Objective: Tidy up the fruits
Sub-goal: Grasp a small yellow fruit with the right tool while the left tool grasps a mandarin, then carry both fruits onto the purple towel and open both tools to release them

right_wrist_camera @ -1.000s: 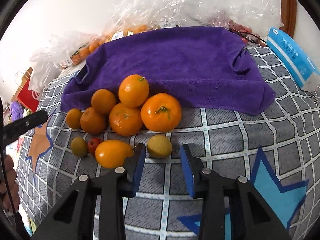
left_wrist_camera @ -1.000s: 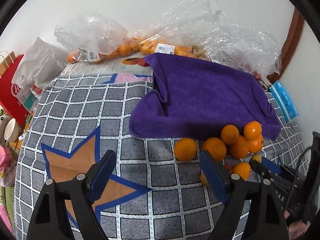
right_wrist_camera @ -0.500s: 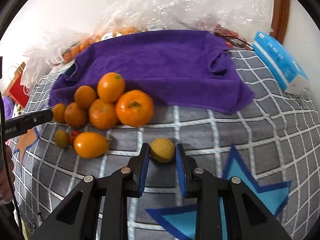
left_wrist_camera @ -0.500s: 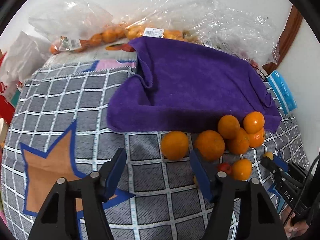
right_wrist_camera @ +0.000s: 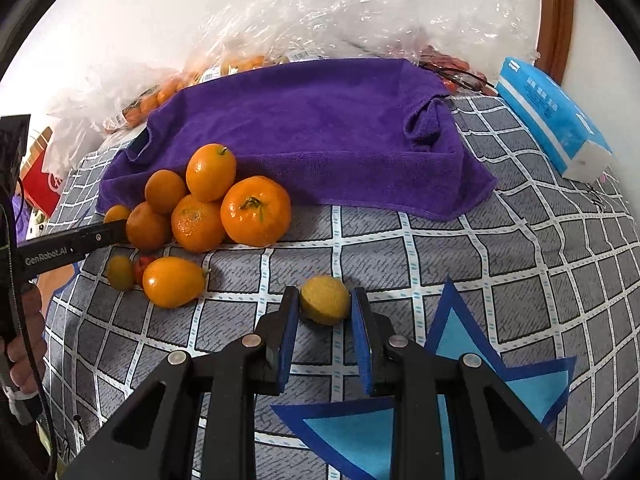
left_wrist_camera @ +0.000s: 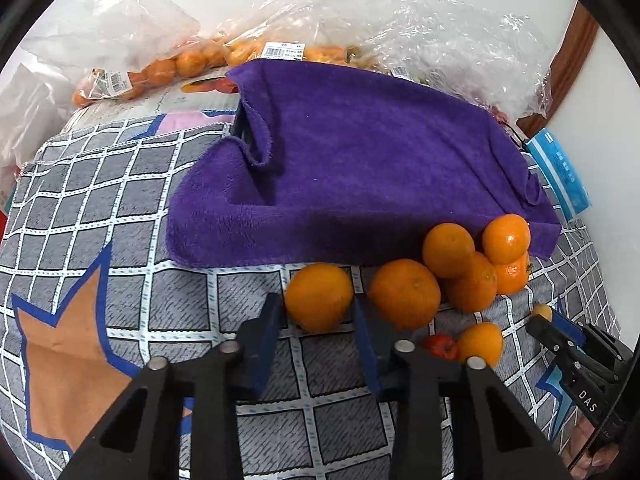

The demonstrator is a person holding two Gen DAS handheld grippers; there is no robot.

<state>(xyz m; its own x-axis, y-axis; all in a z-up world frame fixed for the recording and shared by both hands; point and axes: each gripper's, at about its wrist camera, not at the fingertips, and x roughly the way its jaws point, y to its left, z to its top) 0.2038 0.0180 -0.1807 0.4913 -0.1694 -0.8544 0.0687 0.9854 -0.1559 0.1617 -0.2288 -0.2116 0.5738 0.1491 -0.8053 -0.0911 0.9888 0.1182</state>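
Observation:
A pile of oranges (right_wrist_camera: 224, 204) lies on the checked cloth at the front edge of a purple towel (right_wrist_camera: 312, 128). My left gripper (left_wrist_camera: 318, 308) has its pads against both sides of the leftmost orange (left_wrist_camera: 319, 296), which rests on the cloth. My right gripper (right_wrist_camera: 325, 304) is shut on a small yellow fruit (right_wrist_camera: 325, 299) low over the cloth. An oval orange fruit (right_wrist_camera: 173, 281), a small red fruit (right_wrist_camera: 141, 267) and a small yellow-green fruit (right_wrist_camera: 119, 272) lie left of it. The pile also shows in the left wrist view (left_wrist_camera: 472, 268).
Clear plastic bags of oranges (left_wrist_camera: 168, 68) lie behind the towel along the wall. A blue tissue pack (right_wrist_camera: 552, 120) sits at the right. A red paper bag (right_wrist_camera: 40, 176) stands off the left edge. The purple towel also shows in the left wrist view (left_wrist_camera: 360, 168).
My left gripper moved forward and right and closed around the leftmost orange. My right gripper closed on the small yellow fruit and drew it right, away from the pile.

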